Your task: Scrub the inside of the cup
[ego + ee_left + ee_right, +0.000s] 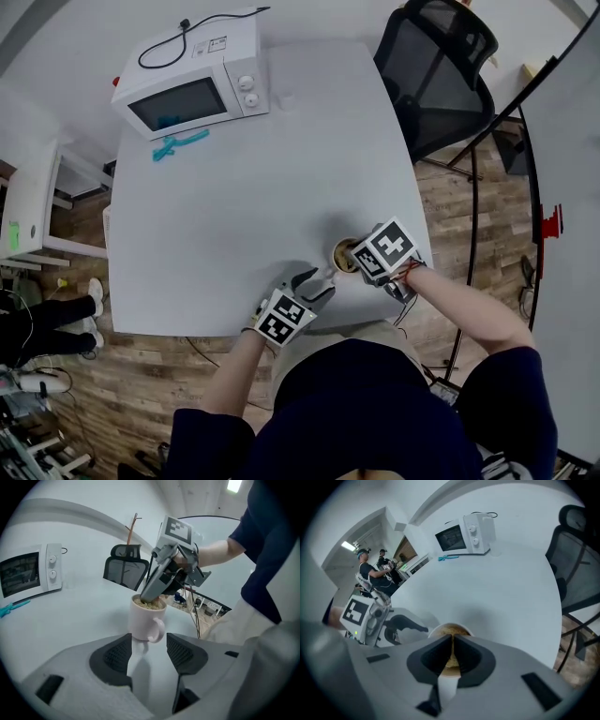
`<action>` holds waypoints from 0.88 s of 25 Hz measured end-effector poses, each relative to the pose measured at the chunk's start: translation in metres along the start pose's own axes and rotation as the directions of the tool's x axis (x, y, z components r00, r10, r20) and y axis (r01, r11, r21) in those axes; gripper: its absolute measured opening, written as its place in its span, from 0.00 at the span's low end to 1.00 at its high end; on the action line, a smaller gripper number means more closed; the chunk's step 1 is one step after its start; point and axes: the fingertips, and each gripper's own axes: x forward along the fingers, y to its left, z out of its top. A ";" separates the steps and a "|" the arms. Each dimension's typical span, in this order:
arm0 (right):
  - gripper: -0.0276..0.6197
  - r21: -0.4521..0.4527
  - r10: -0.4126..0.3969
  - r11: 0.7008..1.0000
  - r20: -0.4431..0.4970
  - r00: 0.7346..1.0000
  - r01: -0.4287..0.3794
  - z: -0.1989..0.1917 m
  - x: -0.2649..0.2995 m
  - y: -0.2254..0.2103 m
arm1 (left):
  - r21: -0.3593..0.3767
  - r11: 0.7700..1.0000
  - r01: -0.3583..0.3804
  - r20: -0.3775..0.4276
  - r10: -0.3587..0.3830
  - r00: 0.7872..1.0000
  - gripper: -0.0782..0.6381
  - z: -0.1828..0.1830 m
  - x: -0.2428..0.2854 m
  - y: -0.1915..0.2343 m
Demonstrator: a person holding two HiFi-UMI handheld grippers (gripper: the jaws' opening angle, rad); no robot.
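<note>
Cup (pixel 146 620): upright on the table (pixel 262 169) near its front edge, mouth up, long axis vertical, handle (pixel 158 631) towards the left tongs.
Handling: probably stiff, smooth and breakable, light enough to skid. Steady it by the handle.
Pad (pixel 149 604): tan, looks soft, inside the cup.
Right tongs (pixel 452 641): pressed together, pinching the pad.
Left tongs (pixel 314 284): spread, clear of the handle.

Table (pixel 281 150) centre open, wide passage. Microwave (pixel 192 82) and teal object (pixel 178 143) block upper left; office chair (pixel 436 66) crowds upper right; cup (pixel 344 255) stands lower right.
</note>
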 end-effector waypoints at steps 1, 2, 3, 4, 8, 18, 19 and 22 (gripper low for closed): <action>0.10 -0.024 0.009 1.000 -0.006 1.000 -0.009 0.000 0.000 0.001 | 0.004 1.000 -0.004 -0.005 0.004 1.000 0.42 0.004 -0.004 0.006; 0.10 -0.046 0.020 0.999 -0.011 1.000 -0.021 0.001 0.000 0.001 | 0.010 1.000 -0.005 -0.010 0.005 1.000 0.44 0.008 -0.006 0.012; 0.10 -0.066 0.032 0.997 -0.016 0.999 -0.033 0.001 0.000 0.002 | 0.019 1.000 -0.003 -0.013 0.003 1.000 0.45 0.013 -0.007 0.017; 0.10 -0.087 0.046 0.995 -0.022 0.999 -0.047 0.001 0.000 0.002 | 0.031 1.000 0.005 -0.016 -0.005 1.000 0.46 0.018 -0.006 0.021; 0.10 -0.193 0.096 0.976 -0.057 0.994 -0.105 0.000 0.000 0.005 | 0.056 0.992 0.114 -0.069 -0.110 0.991 0.53 0.028 0.006 0.015; 0.10 -0.205 0.104 0.972 -0.084 0.991 -0.120 -0.006 -0.001 0.002 | 0.031 0.981 0.194 -0.083 -0.191 0.978 0.56 0.038 0.032 -0.008; 0.10 -0.192 0.102 0.975 -0.083 0.991 -0.116 -0.006 -0.001 0.001 | 0.033 0.982 0.186 -0.076 -0.183 0.980 0.56 0.039 0.034 -0.009; 0.10 -0.135 0.099 0.985 -0.074 0.992 -0.108 -0.007 -0.002 -0.002 | 0.023 0.987 0.158 -0.048 -0.156 0.987 0.57 0.042 0.038 -0.011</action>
